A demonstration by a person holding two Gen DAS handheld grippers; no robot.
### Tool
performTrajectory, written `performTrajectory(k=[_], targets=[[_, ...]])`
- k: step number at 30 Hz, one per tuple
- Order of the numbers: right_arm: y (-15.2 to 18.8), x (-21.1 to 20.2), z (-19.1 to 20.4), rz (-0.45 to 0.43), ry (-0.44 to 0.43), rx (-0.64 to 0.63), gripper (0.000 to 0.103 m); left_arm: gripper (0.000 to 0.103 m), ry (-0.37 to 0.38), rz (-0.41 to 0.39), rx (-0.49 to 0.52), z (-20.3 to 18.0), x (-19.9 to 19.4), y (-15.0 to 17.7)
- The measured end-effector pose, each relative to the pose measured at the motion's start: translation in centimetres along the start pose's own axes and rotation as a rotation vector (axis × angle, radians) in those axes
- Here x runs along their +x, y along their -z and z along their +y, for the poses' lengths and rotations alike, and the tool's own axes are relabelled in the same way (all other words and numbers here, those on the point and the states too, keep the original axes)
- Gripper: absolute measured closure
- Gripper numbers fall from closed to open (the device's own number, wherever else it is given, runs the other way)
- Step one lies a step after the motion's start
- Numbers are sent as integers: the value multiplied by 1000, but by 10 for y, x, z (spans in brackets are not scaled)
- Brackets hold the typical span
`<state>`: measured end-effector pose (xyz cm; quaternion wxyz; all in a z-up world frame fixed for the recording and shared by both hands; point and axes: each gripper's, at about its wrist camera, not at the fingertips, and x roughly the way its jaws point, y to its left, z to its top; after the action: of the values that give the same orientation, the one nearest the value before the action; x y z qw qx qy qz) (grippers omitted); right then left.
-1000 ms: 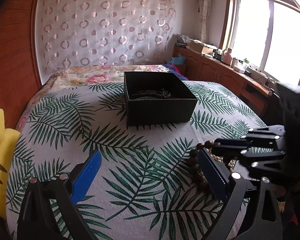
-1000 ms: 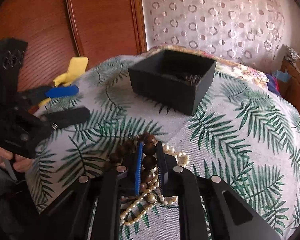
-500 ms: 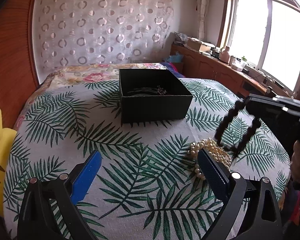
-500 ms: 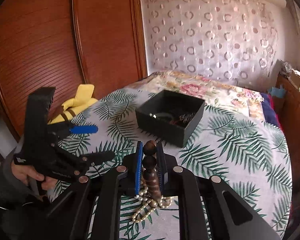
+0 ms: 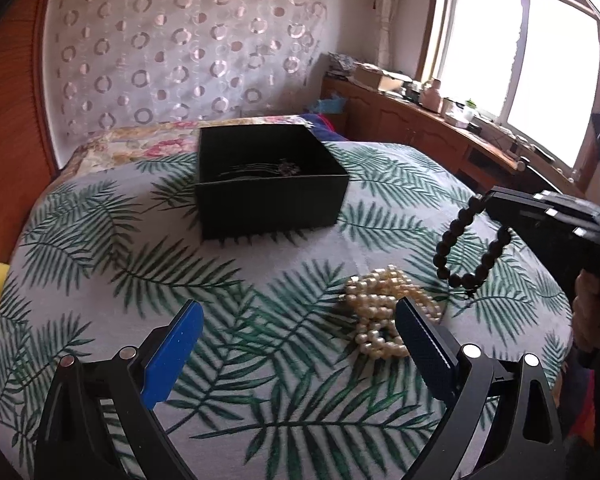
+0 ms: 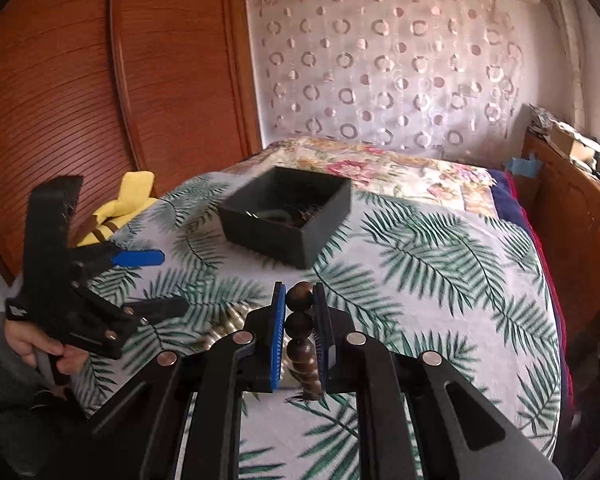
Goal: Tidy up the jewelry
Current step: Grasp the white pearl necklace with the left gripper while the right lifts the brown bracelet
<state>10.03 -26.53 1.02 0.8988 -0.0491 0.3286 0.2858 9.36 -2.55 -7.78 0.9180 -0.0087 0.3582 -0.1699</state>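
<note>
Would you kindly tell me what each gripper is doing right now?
Left gripper: jaws open, holding nothing, above the bedspread beside the pearl necklace.
Right gripper: jaws shut on the dark bead bracelet, which hangs clear of the bedspread.

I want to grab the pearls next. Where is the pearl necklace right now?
In the left wrist view the pearl necklace lies heaped on the leaf-print cloth, just ahead of the left gripper's right finger and below the hanging dark bead bracelet.

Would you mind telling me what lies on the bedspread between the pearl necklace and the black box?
Nothing: in the left wrist view, only bare palm-leaf bedspread separates the pearl necklace from the black box.
</note>
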Motion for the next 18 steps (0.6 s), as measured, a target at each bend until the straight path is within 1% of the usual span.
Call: performTrajectory(k=[1, 2, 3, 5, 6, 7, 8, 15, 17, 18], targets=[[3, 1, -3, 5, 5, 8, 88, 20, 5, 6, 11, -4, 2, -2], [5, 2, -6, 7, 9, 14, 88, 26, 10, 16, 24, -6, 5, -3], [6, 3, -7, 8, 11, 19, 88, 27, 17, 27, 37, -9, 9, -5], [9, 2, -12, 4, 11, 31, 88, 37, 29, 56, 59, -14, 18, -10], [10, 1, -13, 0, 11, 35, 88, 39, 36, 70, 67, -16, 22, -12], [10, 1, -14, -2, 10, 39, 88, 43, 45, 84, 75, -18, 26, -14], [10, 1, -15, -4, 8, 42, 88, 45, 56, 99, 86, -20, 31, -16], [13, 1, -16, -7, -5, 47, 88, 49, 82, 166, 164, -36, 54, -27], [14, 2, -17, -5, -7, 48, 88, 58, 92, 187, 167, -39, 59, -28], [15, 2, -16, -5, -8, 48, 88, 59, 92, 191, 171, -39, 61, -29]])
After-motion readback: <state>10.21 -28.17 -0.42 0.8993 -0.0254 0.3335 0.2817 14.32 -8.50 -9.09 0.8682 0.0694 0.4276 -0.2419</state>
